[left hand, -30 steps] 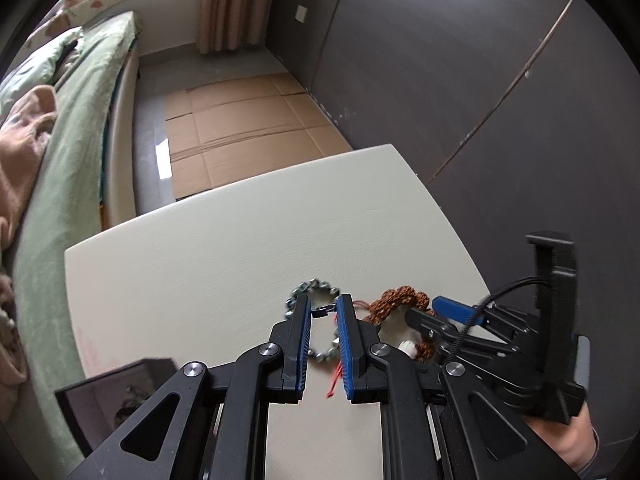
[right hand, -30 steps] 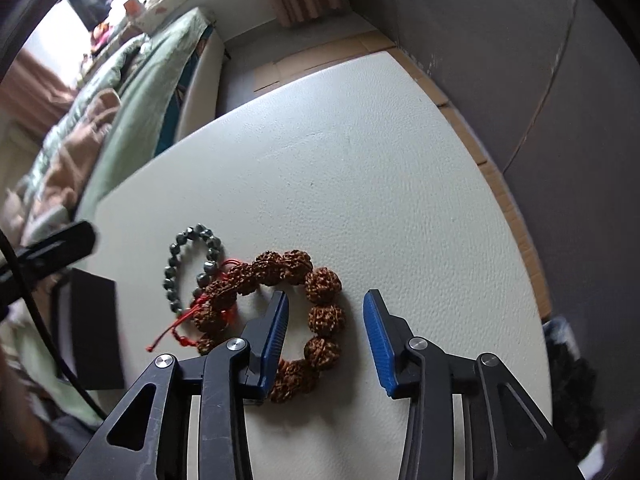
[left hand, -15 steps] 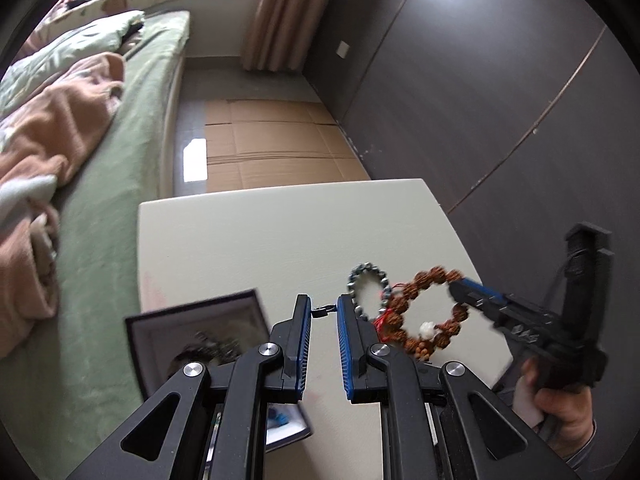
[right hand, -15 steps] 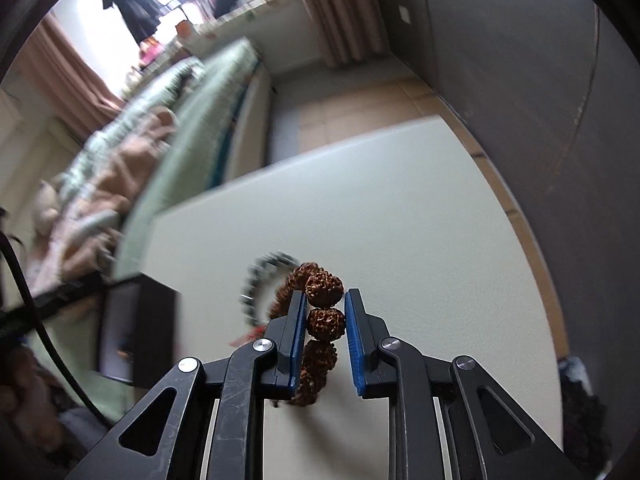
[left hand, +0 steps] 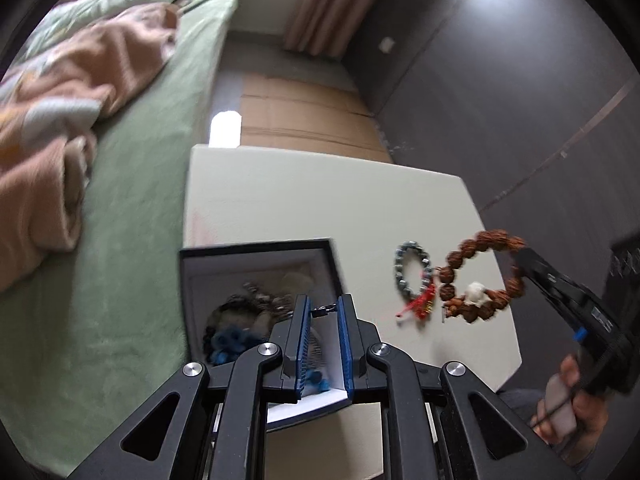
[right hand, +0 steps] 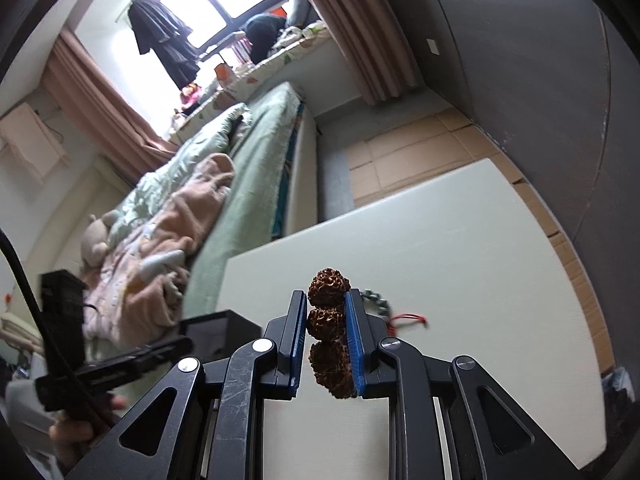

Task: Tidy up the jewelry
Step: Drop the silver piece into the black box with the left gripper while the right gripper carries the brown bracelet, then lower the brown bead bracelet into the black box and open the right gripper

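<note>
Right gripper jaws clamped on brown seed-bead bracelet, lifted clear of worktop. Left gripper jaws pinched on small dark clasp over open jewelry box at worktop's bed-side edge. Grey bead bracelet lay flat beside box.

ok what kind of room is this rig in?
Almost certainly a home bedroom: a bed with green sheet and rumpled pink blanket, curtains at a window, and a small white table beside the bed.
</note>
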### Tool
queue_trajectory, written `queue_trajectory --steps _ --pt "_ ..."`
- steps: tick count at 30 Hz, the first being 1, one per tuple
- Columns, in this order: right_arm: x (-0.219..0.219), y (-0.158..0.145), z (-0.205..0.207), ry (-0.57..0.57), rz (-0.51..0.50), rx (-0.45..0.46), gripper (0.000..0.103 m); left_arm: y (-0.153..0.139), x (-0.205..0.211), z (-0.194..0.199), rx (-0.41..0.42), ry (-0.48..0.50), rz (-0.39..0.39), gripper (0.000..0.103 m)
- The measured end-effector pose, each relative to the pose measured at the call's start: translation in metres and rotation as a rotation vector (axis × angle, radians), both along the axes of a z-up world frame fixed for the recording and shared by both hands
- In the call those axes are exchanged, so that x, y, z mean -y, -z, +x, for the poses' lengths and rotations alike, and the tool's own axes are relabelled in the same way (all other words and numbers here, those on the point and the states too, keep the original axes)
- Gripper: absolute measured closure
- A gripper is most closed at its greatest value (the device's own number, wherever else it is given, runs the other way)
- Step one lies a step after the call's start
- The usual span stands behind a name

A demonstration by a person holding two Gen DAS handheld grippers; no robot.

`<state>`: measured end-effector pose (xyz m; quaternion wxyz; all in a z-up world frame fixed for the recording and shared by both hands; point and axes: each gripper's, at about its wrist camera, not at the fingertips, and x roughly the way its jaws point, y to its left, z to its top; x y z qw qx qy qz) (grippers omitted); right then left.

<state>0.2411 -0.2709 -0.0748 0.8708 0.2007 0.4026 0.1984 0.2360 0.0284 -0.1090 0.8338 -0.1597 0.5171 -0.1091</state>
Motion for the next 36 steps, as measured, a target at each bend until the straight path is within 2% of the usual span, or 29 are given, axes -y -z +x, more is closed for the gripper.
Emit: queue_trajectory --steps 2,4,5,9,16,28,29,31,32,33,36 --pt "-0.006 -0.004 -0.002 -0.015 0.020 0.015 0.082 0.000 -0.007 0.000 0.006 -0.019 0.000 0.076" --pt "-0.014 -0.008 -0.004 -0.034 0.044 0.030 0.082 -0.002 -0.014 -0.002 0.015 -0.028 -0.032 0.021" --pt "-0.017 -0.010 -0.005 -0.048 0.060 0.042 0.082 -0.004 -0.017 -0.004 0.026 -0.031 -0.048 0.013" --pt "-0.035 -0.018 -0.008 -0.095 0.094 0.091 0.082 -0.017 -0.031 -0.014 0.085 -0.068 -0.061 0.012" --pt "-0.069 -0.027 -0.015 -0.204 0.140 0.139 0.082 -0.025 -0.054 -0.023 0.108 -0.125 -0.075 0.012" --pt "-0.145 -0.004 -0.005 -0.380 0.170 0.046 0.082 -0.027 -0.083 -0.025 0.121 -0.197 -0.118 0.012" --pt "-0.152 -0.001 -0.002 -0.391 0.150 0.027 0.082 -0.026 -0.084 -0.025 0.120 -0.199 -0.120 0.012" --pt "-0.161 0.008 0.005 -0.379 0.077 -0.031 0.066 -0.026 -0.084 -0.025 0.119 -0.201 -0.122 0.012" --pt "-0.159 0.012 0.007 -0.364 0.072 -0.055 0.046 -0.025 -0.083 -0.024 0.117 -0.200 -0.123 0.012" --pt "-0.154 0.014 0.008 -0.341 0.075 -0.064 0.039 -0.025 -0.083 -0.024 0.117 -0.197 -0.124 0.012" --pt "-0.135 0.008 0.005 -0.309 0.106 -0.039 0.039 -0.025 -0.078 -0.024 0.117 -0.183 -0.117 0.012"
